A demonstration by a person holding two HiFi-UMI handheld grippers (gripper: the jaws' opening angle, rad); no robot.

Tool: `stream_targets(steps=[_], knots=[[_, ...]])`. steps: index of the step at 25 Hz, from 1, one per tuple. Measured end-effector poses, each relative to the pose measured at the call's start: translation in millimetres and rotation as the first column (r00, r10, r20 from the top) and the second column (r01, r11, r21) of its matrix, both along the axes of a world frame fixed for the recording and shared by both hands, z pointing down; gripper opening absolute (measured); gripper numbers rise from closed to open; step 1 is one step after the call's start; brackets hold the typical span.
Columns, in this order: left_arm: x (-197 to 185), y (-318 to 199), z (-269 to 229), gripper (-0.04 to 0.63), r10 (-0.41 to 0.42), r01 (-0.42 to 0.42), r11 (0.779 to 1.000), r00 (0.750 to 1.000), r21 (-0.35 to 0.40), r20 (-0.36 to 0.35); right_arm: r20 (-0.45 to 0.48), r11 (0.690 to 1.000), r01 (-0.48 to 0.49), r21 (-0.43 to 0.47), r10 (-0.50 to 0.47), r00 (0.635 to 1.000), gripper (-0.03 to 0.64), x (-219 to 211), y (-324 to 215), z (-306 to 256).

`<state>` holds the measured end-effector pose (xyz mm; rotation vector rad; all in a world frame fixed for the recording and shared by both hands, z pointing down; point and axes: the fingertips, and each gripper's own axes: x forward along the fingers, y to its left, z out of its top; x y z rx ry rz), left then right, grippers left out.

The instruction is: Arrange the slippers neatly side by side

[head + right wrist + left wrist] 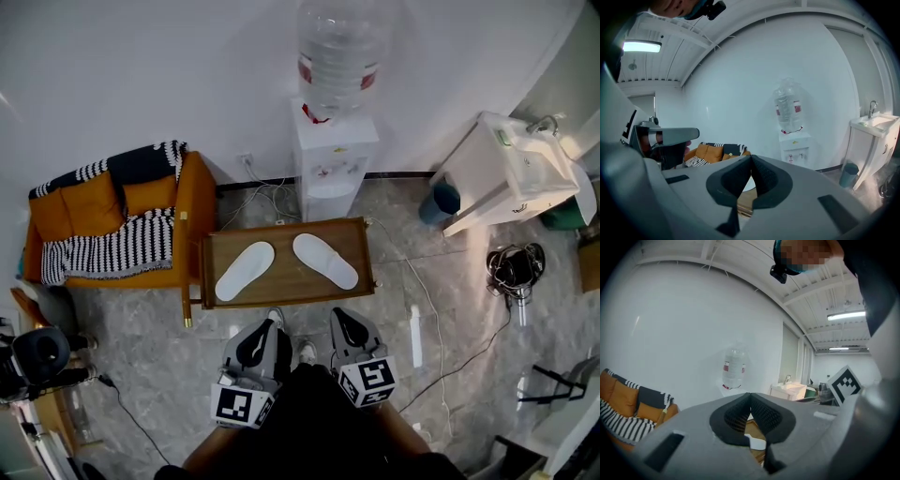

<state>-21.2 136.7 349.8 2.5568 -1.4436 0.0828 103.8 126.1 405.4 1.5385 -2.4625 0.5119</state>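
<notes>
Two white slippers lie on a low wooden table (286, 278). The left slipper (245, 270) and the right slipper (325, 260) are splayed apart, toes angled outward. My left gripper (260, 339) and right gripper (348, 328) hang side by side just in front of the table's near edge, both shut and empty. In the left gripper view the closed jaws point toward the wall, with a bit of white slipper (757, 443) showing below them. The right gripper view shows its jaws closed too, with part of a slipper (747, 183) behind them.
A water dispenser (333, 159) with a big bottle stands behind the table. An orange sofa (112, 225) with a striped blanket sits to the left. A white sink cabinet (511, 169) is at the right. Cables (431, 328) run across the grey tiled floor.
</notes>
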Motion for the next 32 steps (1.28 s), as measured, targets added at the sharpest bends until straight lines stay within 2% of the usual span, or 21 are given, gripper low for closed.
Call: stream_targets(steps=[13, 18, 22, 32], knots=[[-4, -69, 29, 0.015, 0.064, -0.065, 0.996, 0.998, -0.066, -0.014, -0.090, 0.994, 0.020, -0.108, -0.030, 0.995, 0.014, -16, -70, 51], [-9, -86, 37, 0.015, 0.086, -0.085, 0.990, 0.996, -0.108, 0.005, -0.153, 0.986, 0.043, -0.164, -0.069, 0.986, 0.015, -18, -90, 82], [-16, -97, 45, 0.015, 0.088, -0.086, 0.989, 0.996, -0.123, 0.008, -0.208, 0.972, 0.056, -0.228, -0.104, 0.973, 0.015, -17, -104, 113], [-25, -113, 57, 0.015, 0.095, -0.093, 0.986, 0.996, -0.139, 0.003, -0.279, 0.929, 0.059, -0.366, -0.170, 0.945, 0.023, -4, -132, 192]])
